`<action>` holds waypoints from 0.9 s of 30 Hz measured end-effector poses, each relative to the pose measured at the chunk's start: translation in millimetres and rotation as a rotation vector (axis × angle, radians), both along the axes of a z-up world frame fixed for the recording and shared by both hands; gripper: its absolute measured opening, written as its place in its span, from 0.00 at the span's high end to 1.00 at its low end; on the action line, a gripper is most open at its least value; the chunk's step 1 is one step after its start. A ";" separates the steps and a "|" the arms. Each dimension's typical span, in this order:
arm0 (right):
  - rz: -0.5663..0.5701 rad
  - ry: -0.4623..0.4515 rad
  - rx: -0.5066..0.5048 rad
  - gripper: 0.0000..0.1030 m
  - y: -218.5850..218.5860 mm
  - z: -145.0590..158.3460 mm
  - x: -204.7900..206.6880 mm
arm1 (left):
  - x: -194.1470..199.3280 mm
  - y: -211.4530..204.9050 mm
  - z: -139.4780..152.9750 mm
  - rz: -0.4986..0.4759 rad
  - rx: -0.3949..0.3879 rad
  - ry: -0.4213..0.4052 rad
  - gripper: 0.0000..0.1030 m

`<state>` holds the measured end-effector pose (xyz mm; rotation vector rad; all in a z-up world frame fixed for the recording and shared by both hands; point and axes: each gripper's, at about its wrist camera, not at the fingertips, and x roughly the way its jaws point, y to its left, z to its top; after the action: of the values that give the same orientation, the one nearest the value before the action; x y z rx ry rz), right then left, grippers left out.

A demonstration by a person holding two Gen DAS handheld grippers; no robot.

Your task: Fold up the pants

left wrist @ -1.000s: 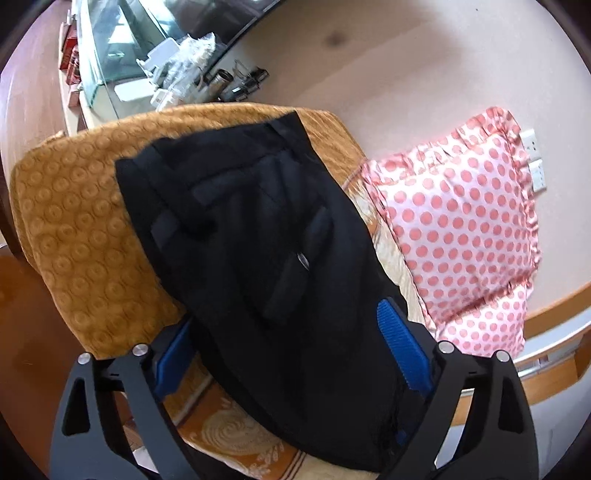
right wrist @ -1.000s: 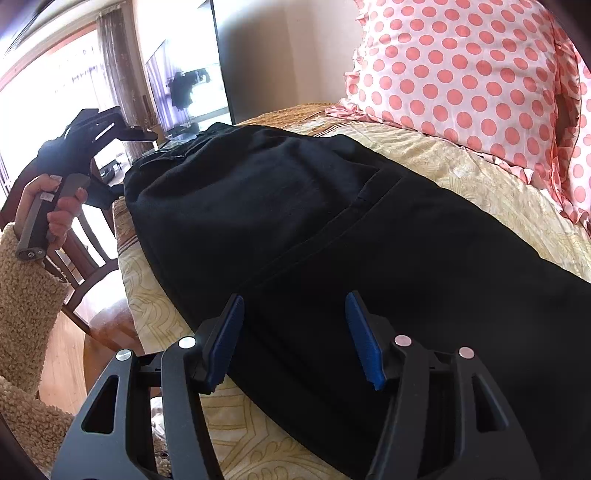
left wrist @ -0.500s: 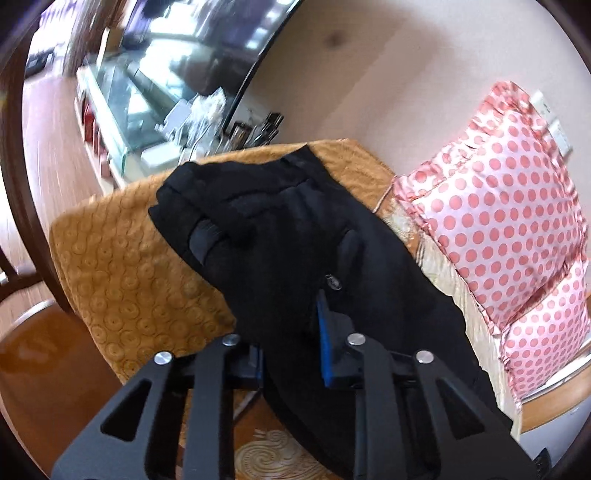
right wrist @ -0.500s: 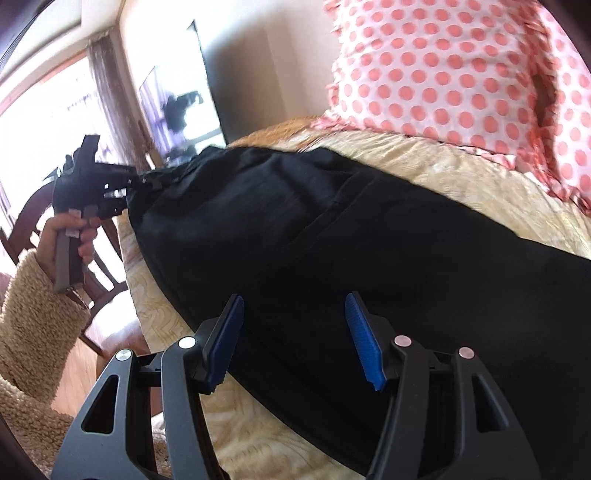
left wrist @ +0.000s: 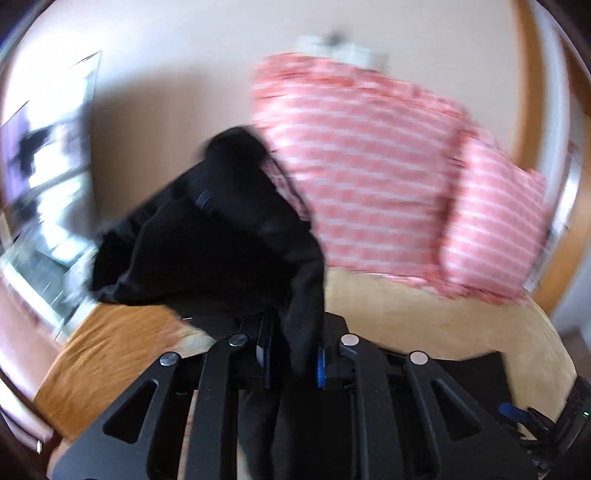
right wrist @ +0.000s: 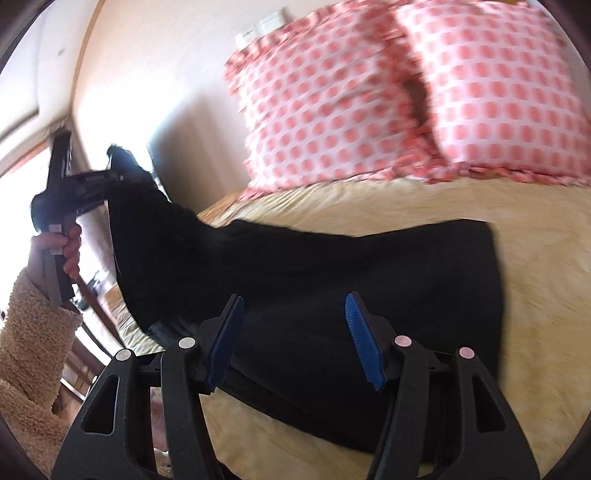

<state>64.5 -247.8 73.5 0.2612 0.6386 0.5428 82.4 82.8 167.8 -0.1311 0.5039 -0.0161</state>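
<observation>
My left tool [left wrist: 291,360] pinches the waist end of the pants [right wrist: 332,295], lifted off the bed [right wrist: 535,295], seemingly to carry it over the legs. My right tool [right wrist: 295,339] is spread above the legs lying flat.

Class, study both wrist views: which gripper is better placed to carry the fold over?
Left. The left gripper is shut on the pants, lifting the waist end; the right gripper hangs open above them.

Two pink dotted pillows [right wrist: 406,96] lean against the wall [right wrist: 177,66] on a yellow bed [right wrist: 535,258]; outlets [right wrist: 262,24] above them.
</observation>
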 end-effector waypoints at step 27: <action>-0.438 0.049 0.021 0.42 -139.2 -20.9 -49.2 | -44.0 -252.5 -142.6 -0.677 0.094 0.287 0.84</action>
<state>15.3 -387.0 52.7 0.4218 0.6006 0.1230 38.4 -169.7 25.2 0.1365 0.8156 -0.6417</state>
